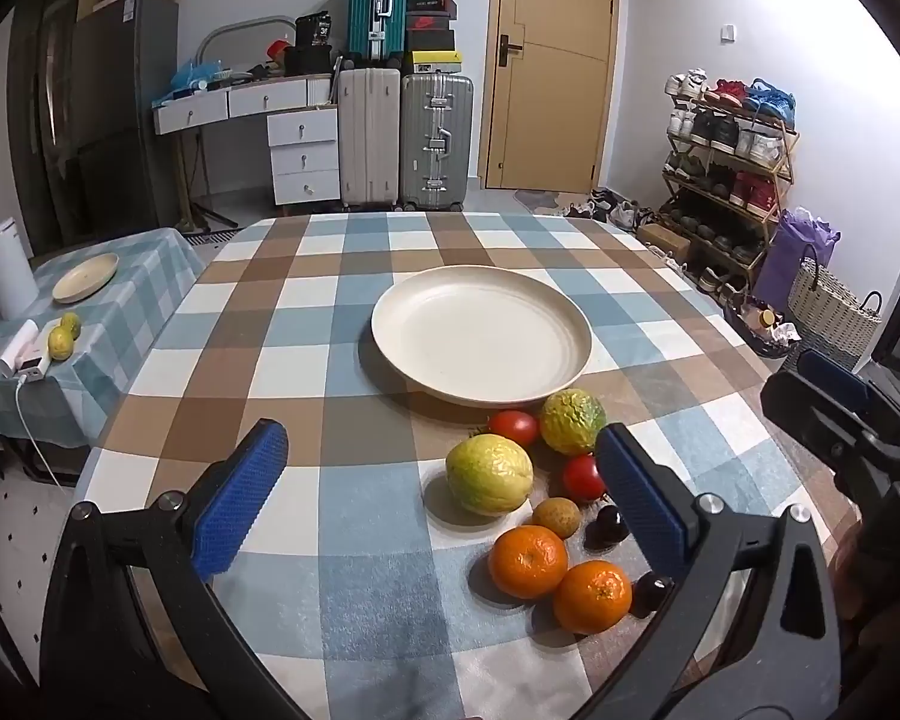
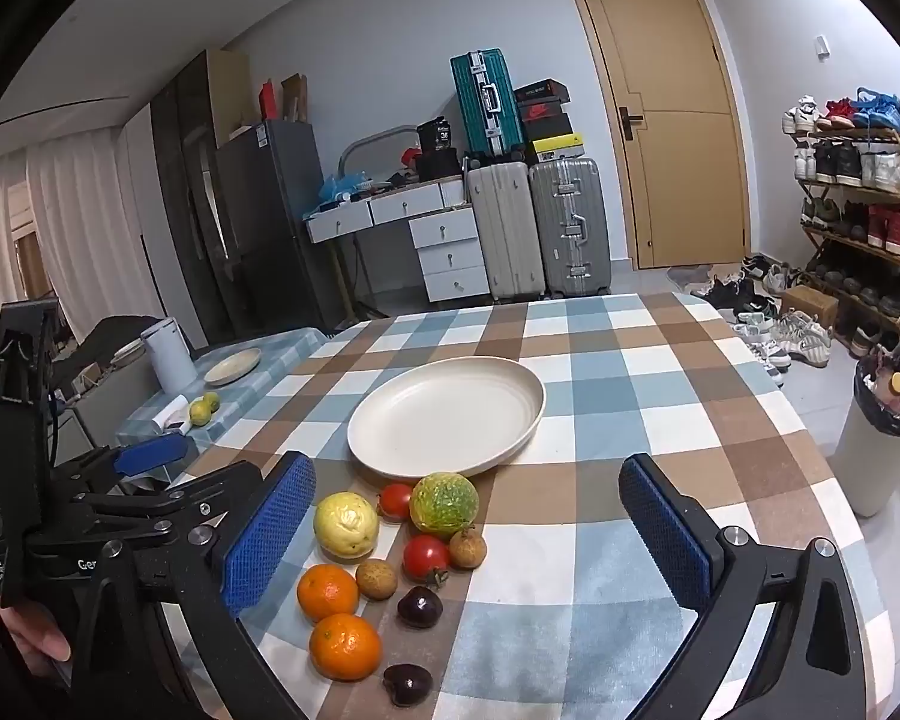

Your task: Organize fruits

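A cream plate (image 1: 480,333) (image 2: 447,414) sits bare on the checked table. In front of it lies a cluster of fruit: a yellow-green guava (image 1: 489,482) (image 2: 346,524), a green-orange bumpy fruit (image 1: 572,422) (image 2: 444,503), two tomatoes (image 1: 513,426) (image 2: 426,557), two oranges (image 1: 528,561) (image 2: 345,646), brown longans (image 1: 556,517) (image 2: 376,579) and dark cherries (image 1: 606,525) (image 2: 419,606). My left gripper (image 1: 444,495) is open and empty, just left of the fruit. My right gripper (image 2: 468,534) is open and empty, above the cluster.
A side table (image 1: 120,300) at the left holds a small plate (image 1: 85,277), two green citrus fruits (image 1: 65,336), a white kettle (image 1: 6,270) and a charger. A bin (image 2: 882,438) stands right of the table. Suitcases, drawers and a shoe rack lie beyond.
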A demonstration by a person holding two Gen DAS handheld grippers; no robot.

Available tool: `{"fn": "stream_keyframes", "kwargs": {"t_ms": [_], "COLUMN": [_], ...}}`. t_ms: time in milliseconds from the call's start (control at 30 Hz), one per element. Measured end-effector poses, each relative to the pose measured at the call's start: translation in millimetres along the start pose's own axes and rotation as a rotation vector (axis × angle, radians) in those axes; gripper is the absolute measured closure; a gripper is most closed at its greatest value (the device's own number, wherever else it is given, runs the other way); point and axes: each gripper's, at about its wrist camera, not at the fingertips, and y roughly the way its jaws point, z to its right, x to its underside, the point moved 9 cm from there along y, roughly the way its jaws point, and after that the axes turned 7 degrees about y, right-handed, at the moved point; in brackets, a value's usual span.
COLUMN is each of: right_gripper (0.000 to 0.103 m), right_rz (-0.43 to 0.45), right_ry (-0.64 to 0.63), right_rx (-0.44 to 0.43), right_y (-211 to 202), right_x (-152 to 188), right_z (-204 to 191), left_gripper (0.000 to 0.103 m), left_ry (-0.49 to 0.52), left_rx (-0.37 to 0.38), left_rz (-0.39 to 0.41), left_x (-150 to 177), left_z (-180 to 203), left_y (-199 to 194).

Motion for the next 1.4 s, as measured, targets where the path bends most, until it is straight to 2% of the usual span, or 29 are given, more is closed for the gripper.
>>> {"fn": "stream_keyframes", "kwargs": {"t_ms": [267, 433, 467, 667, 1000, 1400], "right_gripper": [0.000, 0.000, 0.000, 0.000, 0.000, 0.000], "right_rz": [0.001, 0.012, 0.043, 0.023, 0.050, 0.004], "right_ry": [-0.029, -0.018, -0.024, -0.008, 0.002, 0.023], "right_rx": [-0.004, -0.015, -0.026, -0.021, -0.039, -0.045], "right_y": [2, -1, -2, -2, -2, 9], "right_x": [0, -2, -3, 0, -2, 5], "right_z": [-1, 1, -3, -5, -5, 2], "left_gripper": [0.001, 0.001, 0.001, 0.001, 0.001, 0.001], "left_ry": [-0.004, -0.004, -0.004, -0.004, -0.008, -0.050], "left_rx": [0.014, 0.014, 0.013, 0.013, 0.018, 0.111], "left_rz": [-0.013, -0.013, -0.013, -0.015, -0.022, -0.100], "left_x": [5, 5, 5, 6, 9, 17], "left_z": [0, 0, 0, 1, 1, -3], "left_y": [6, 6, 6, 6, 8, 41]}}
